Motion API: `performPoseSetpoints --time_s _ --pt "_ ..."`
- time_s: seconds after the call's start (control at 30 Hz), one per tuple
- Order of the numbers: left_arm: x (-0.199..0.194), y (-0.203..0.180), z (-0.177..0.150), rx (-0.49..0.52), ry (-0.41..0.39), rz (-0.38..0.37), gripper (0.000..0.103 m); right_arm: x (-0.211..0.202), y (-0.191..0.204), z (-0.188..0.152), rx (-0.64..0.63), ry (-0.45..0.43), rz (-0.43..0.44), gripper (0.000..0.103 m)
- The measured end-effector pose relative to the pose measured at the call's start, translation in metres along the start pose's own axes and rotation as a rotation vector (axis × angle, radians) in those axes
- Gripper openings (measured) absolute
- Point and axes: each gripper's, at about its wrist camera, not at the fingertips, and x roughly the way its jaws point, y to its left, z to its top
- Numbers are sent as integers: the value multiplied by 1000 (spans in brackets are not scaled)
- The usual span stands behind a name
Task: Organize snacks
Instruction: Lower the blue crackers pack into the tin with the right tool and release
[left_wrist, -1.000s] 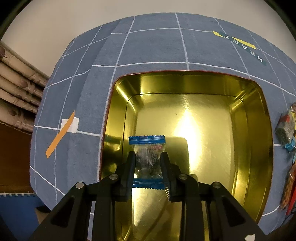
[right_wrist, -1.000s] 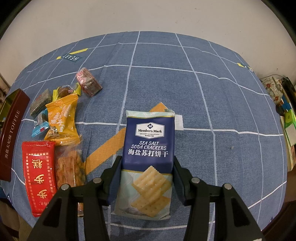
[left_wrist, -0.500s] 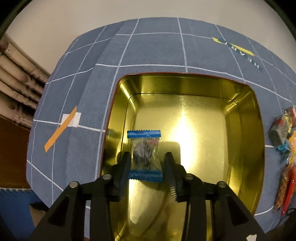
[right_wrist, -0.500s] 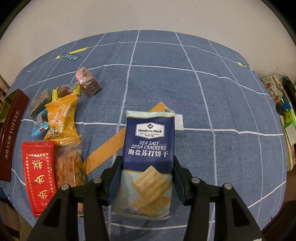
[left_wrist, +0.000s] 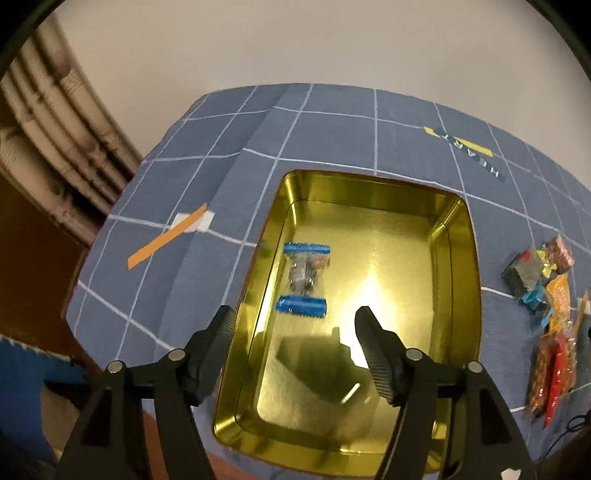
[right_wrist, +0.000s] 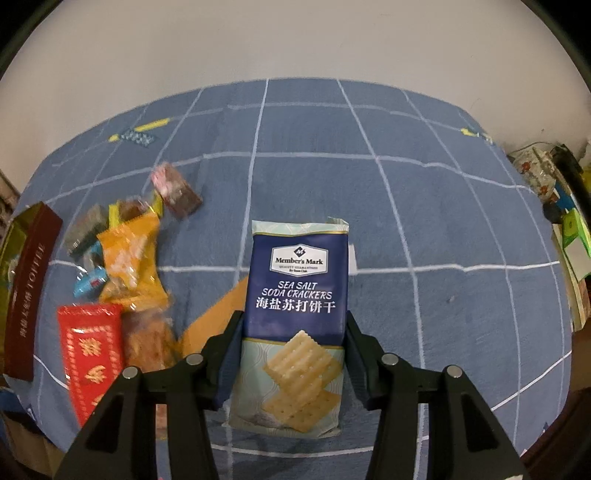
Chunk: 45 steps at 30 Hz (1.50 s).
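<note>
My left gripper (left_wrist: 293, 325) hung above the gold rectangular metal tin (left_wrist: 458, 266), its jaws opening and already wide, with nothing pressed between them. The small clear candy packet with blue crimped ends (left_wrist: 304, 282) lay flat on the tin's floor near the wall at 9 o'clock, just beyond the fingertips and free of both pads. The tin stood on the blue cloth with a white grid (left_wrist: 332, 122), and a loose pile of wrapped snacks (left_wrist: 550, 306) lay on that cloth at 3 o'clock of the tin, apart from it. My right gripper (right_wrist: 293, 332) was clamped on the navy and pale-green packet of sea salt soda crackers (right_wrist: 299, 280), one finger against each long edge at its lower half, the packet's printed face turned to the camera and its top pointing to 12 o'clock. At 9 o'clock of the crackers lay an orange pouch (right_wrist: 129, 254), a red foil packet with gold characters (right_wrist: 92, 350) and a dark small-wrapped sweet (right_wrist: 177, 190); the tin's maroon side lettered TOFFEE (right_wrist: 27, 291) showed at the far 9 o'clock edge.
</note>
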Motion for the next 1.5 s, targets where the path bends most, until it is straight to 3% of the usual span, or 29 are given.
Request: performPoseSetpoints --time_s 0.27,0.5,0.8,1.03,1.23,1.5 --pt "-16 28 -15 -76 -36 62 71 -44 43 19 -48 -78 81 51" --pt "-21 48 -38 -134 -32 87 71 -76 131 26 -159 -109 223 51" --pt "-21 72 -47 -230 -29 61 71 -82 250 20 -241 -35 434 51" --pt "-20 90 -50 -305 -24 47 71 -59 304 7 -233 33 443 51" --pt "-13 92 -51 -321 2 29 71 -37 322 -6 -224 104 413 51" --pt "-11 87 -51 -307 11 24 71 -23 331 -17 -263 118 334 51"
